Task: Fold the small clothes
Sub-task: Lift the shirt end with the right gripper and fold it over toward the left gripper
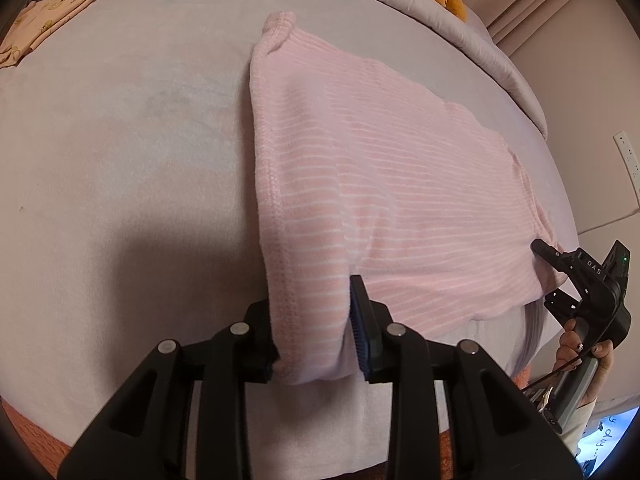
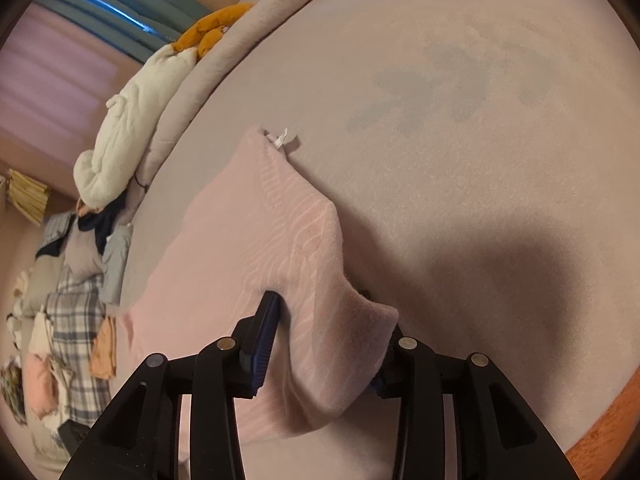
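Lying across the lilac bedspread (image 1: 120,160), the pink striped garment (image 1: 380,168) was clamped at its near edge by the left gripper (image 1: 312,312). The right gripper (image 2: 320,312) pinched the garment's other near corner, beside the person's hand (image 1: 588,356).

The left gripper (image 1: 312,332) sits low and near, its jaws parted around a thick bunch of fabric. The right gripper (image 2: 320,344) does likewise, angled inward from the right; a hand (image 1: 580,350) grasps its handle.
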{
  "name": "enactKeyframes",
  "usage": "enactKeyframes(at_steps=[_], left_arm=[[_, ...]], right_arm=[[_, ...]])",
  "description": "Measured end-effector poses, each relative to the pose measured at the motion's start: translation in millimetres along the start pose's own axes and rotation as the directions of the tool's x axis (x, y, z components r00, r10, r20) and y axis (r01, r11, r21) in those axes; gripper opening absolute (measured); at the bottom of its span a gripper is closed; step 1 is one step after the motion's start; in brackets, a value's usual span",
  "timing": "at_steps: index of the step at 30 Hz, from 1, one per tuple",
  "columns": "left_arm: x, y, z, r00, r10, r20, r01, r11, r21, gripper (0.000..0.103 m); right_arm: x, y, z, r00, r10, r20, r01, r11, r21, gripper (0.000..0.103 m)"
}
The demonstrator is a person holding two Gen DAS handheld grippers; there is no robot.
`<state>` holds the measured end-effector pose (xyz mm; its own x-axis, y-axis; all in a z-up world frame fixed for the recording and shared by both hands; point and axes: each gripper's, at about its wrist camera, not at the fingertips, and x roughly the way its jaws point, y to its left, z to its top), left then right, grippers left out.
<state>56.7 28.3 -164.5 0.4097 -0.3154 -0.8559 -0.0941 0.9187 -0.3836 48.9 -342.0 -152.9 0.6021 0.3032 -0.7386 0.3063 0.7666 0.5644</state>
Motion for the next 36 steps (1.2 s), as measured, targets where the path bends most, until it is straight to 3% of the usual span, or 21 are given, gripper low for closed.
enactKeyframes(at_steps=[4, 8, 12, 16, 20, 21, 24, 27, 33, 36], left_arm=[[1, -2, 1, 1.0, 0.001, -0.002, -0.001, 1.0, 0.0, 0.031], [1, -3, 1, 1.0, -0.002, -0.005, 0.002, 1.0, 0.0, 0.033], [2, -3, 1, 1.0, -0.004, -0.007, 0.004, 1.0, 0.004, 0.034], [1, -3, 0, 1.0, -0.004, -0.006, 0.004, 1.0, 0.0, 0.034], [0, -4, -2, 1.0, 0.001, -0.004, -0.001, 1.0, -0.001, 0.034], [1, -5, -1, 1.0, 0.002, -0.005, -0.002, 1.0, 0.0, 0.034], [-1, -5, -1, 1.0, 0.004, -0.005, -0.004, 1.0, -0.001, 0.034], [-5, -5, -1, 1.0, 0.013, -0.004, -0.013, 1.0, 0.002, 0.035], [-21, 5, -4, 0.999, 0.034, 0.024, -0.033, 0.999, -0.007, 0.037], [-29, 10, -6, 0.999, 0.03, 0.039, -0.029, 0.999, -0.022, 0.039]], right_arm=[[-5, 2, -1, 0.999, -0.028, 0.02, 0.028, 1.0, -0.004, 0.056], [-9, 1, 0, 0.998, -0.061, 0.034, 0.061, 0.998, -0.006, 0.058], [-2, -1, 3, 0.999, -0.043, 0.032, 0.043, 0.999, -0.006, 0.069], [6, 6, 7, 0.995, -0.056, 0.08, 0.06, 0.997, -0.046, 0.07], [13, 8, 11, 0.995, 0.002, 0.1, -0.001, 1.0, -0.012, 0.069], [14, 9, 12, 0.994, 0.007, 0.106, -0.005, 1.0, -0.016, 0.065], [17, 16, 13, 0.994, 0.0, 0.106, 0.004, 0.999, -0.044, 0.033], [16, 19, 13, 0.994, -0.006, 0.107, 0.011, 0.999, -0.051, 0.023], [-3, 49, 12, 0.981, -0.014, 0.193, 0.05, 0.982, -0.183, 0.02], [-15, 76, 9, 0.974, 0.027, 0.225, 0.036, 0.963, -0.268, 0.019]])
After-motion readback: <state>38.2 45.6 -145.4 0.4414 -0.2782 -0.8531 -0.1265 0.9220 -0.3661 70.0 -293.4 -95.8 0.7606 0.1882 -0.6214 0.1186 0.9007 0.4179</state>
